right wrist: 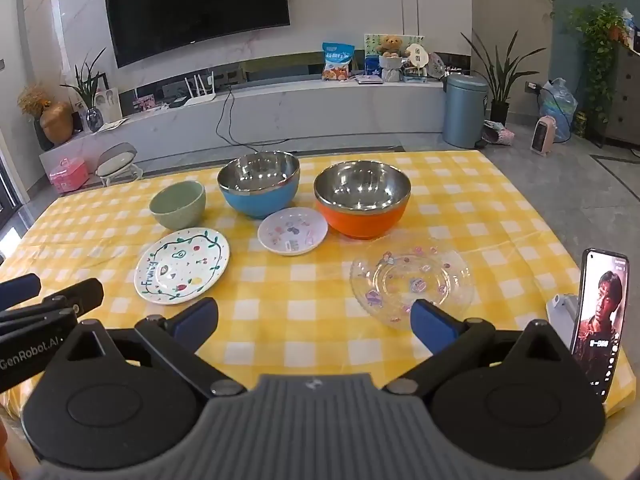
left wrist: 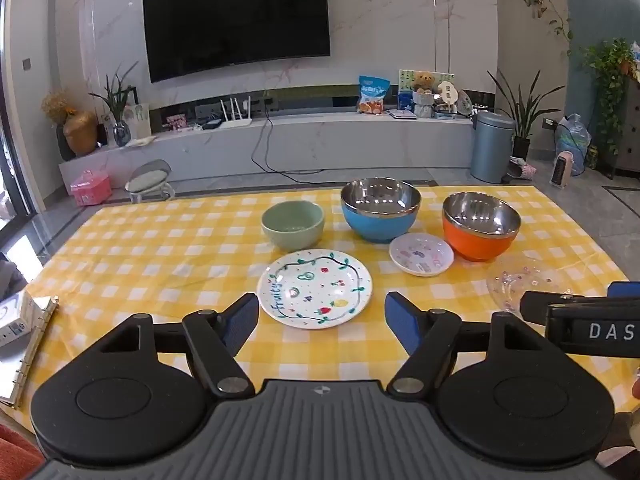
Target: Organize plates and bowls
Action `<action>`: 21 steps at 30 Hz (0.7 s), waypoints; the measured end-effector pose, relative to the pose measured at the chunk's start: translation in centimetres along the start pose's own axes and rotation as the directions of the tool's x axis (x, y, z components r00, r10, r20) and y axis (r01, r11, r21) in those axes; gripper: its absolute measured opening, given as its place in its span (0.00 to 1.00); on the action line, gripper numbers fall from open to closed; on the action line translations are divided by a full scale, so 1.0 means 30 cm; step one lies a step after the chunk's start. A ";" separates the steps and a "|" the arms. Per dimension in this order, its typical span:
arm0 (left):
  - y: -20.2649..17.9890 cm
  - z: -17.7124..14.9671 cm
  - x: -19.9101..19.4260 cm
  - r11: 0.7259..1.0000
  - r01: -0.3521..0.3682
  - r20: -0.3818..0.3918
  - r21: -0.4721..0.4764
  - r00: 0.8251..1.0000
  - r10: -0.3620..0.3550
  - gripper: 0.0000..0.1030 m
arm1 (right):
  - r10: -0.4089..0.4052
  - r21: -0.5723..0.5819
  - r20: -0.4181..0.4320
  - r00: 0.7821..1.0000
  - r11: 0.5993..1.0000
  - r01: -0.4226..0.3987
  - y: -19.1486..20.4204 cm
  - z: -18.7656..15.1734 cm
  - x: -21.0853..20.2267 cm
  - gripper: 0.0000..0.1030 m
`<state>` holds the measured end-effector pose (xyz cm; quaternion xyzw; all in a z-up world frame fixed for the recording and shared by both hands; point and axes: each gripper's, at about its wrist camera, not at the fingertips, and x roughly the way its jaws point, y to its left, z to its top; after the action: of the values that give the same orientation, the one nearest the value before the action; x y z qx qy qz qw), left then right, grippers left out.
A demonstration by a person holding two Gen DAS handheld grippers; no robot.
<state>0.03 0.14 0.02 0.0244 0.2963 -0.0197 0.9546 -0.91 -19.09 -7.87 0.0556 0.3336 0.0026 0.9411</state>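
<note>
"Fruity" plate (left wrist: 315, 288) lies just before the green bowl (left wrist: 292, 225); both claws, left (left wrist: 321, 320) and right (right wrist: 315, 320), gape wide, empty.

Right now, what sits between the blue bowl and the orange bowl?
The small pink plate, just in front of the gap between the blue bowl and the orange bowl; the right wrist view shows it best.

I am holding my left gripper (left wrist: 322, 320) tilted downward, its jaws standing wide apart with nothing between the blue pads (left wrist: 240, 320). I am holding my right gripper (right wrist: 314, 320) just beside it, angled down the same way, jaws spread fully and gripping nothing. Each is showing at the edge of the other's view
</note>
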 end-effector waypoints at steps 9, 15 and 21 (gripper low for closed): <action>0.000 0.005 -0.008 0.999 0.033 -0.013 -0.025 0.999 -0.033 0.78 | -0.010 -0.003 0.016 1.000 1.000 0.010 0.002 0.003 -0.016 0.97; -0.005 -0.002 -0.019 0.999 0.028 -0.005 -0.025 1.000 -0.028 0.78 | -0.015 0.008 0.015 1.000 1.000 0.015 -0.003 -0.003 -0.002 0.97; -0.002 0.000 -0.019 0.999 0.028 -0.007 -0.033 1.000 -0.029 0.78 | -0.018 0.007 0.013 1.000 1.000 0.017 0.000 -0.009 -0.004 0.97</action>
<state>-0.44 0.10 0.35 0.0043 0.3005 -0.0283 0.9533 -1.17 -19.07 -8.00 0.0557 0.3279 -0.0071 0.9430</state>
